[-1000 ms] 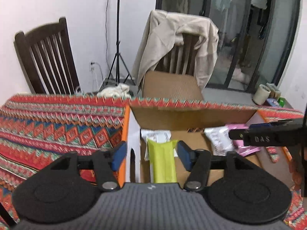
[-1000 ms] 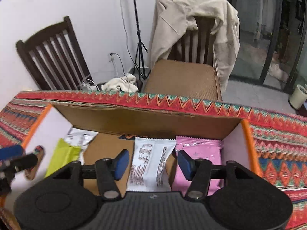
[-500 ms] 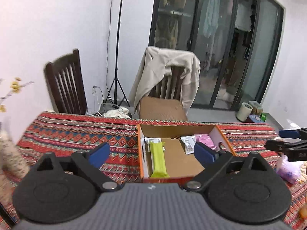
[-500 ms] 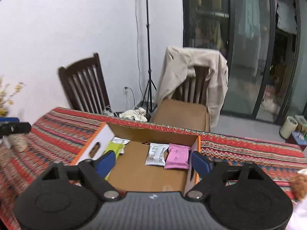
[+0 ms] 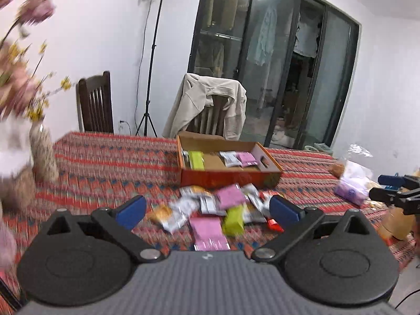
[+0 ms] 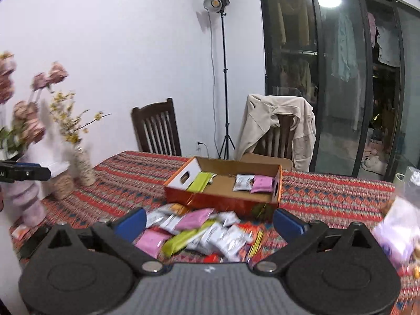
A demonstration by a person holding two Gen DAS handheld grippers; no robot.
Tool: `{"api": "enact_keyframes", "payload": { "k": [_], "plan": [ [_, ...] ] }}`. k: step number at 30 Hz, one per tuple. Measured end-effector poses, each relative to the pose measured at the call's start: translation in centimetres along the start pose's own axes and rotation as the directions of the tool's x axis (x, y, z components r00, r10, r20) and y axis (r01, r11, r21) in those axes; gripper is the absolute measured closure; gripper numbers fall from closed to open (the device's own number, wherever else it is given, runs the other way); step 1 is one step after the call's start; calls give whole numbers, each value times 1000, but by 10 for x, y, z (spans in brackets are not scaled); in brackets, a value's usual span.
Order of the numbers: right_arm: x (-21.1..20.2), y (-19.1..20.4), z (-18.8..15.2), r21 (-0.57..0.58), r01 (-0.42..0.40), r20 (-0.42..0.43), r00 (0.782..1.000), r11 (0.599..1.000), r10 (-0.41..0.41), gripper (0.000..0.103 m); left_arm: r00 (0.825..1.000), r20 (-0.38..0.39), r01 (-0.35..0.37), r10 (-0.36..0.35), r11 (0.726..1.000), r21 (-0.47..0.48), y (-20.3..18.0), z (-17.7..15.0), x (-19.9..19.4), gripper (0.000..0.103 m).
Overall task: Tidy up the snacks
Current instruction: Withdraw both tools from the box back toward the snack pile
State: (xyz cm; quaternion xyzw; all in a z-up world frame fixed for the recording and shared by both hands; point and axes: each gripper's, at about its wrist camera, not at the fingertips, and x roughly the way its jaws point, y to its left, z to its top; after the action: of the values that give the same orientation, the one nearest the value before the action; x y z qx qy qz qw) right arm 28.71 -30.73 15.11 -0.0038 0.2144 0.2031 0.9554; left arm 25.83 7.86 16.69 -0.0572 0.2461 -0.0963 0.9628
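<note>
On the patterned red cloth covering the surface [image 6: 328,197], an open cardboard box [image 6: 223,199] with orange sides sits toward the far edge. Inside it a green snack bar [image 6: 200,181] lies at the left end, while a white packet [image 6: 242,182] and a pink packet [image 6: 262,184] lie side by side toward the right end. Just in front of the box, on the near side, a loose pile of snacks [image 6: 199,233] is spread on the cloth — pink, white, green and orange wrappers overlapping one another, somewhat blurred.

The left gripper [image 5: 208,210] is empty and its jaws are opening, the blue fingers [image 5: 130,211] spread wide on either side of the pile in its own view, with nothing pressed between them. The right gripper [image 6: 208,221] is likewise empty with jaws opening, its blue fingers [image 6: 287,224] standing far apart above the near edge of the pile. Neither touches a snack.

At the left end of the surface stands a vase of flowers [image 6: 81,168] — pink and yellow blooms, blurred. At the right end lies a clear plastic bag [image 5: 353,181]. Beyond the surface stand a dark wooden chair [image 6: 157,131], a second chair draped with a beige jacket [image 6: 275,128], a light stand [image 6: 223,78] against the white wall, and dark glass doors [image 6: 341,78].
</note>
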Motion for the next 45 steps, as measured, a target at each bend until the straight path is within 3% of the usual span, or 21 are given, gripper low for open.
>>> {"api": "enact_keyframes", "payload": {
  "k": [5, 9, 13, 17, 19, 22, 32, 39, 43, 45],
  "plan": [
    [-33, 22, -61, -51, 37, 32, 999, 998, -36, 0, 999, 43, -5, 4, 1000, 16, 6, -66, -40, 0],
    [-42, 41, -109, -60, 35, 15, 999, 998, -34, 0, 999, 45, 0, 3, 998, -69, 17, -109, -55, 0],
    [-44, 54, -150, -14, 53, 11, 999, 998, -53, 0, 1000, 20, -2, 3, 997, -83, 12, -143, -52, 0],
    [-36, 61, -181, 12, 139, 1, 990, 990, -139, 0, 999, -19, -42, 41, 999, -24, -3, -162, -39, 0],
    [-29, 59, -191, 38, 125, -22, 992, 991, -124, 0, 998, -48, -42, 42, 999, 4, -9, -167, -30, 0],
    [-19, 52, -198, 82, 94, -56, 994, 992, -89, 0, 997, -73, -32, 33, 999, 25, -12, -171, -17, 0],
    [26, 35, -199, 113, 128, -90, 989, 985, -119, 0, 992, -119, -46, 48, 999, 15, -2, -152, 53, 0],
    [85, 19, -175, 117, 103, -110, 990, 988, -90, 2, 988, -113, -105, 106, 994, 17, 16, -114, 137, 1],
    [123, 3, -149, 167, 96, -83, 993, 981, -83, 10, 975, -158, -166, 159, 986, -34, 40, -86, 196, 14],
    [145, -6, -135, 186, 87, -73, 995, 979, -75, 13, 970, -181, -175, 160, 982, -71, 54, -72, 225, 14]
  ]
}}
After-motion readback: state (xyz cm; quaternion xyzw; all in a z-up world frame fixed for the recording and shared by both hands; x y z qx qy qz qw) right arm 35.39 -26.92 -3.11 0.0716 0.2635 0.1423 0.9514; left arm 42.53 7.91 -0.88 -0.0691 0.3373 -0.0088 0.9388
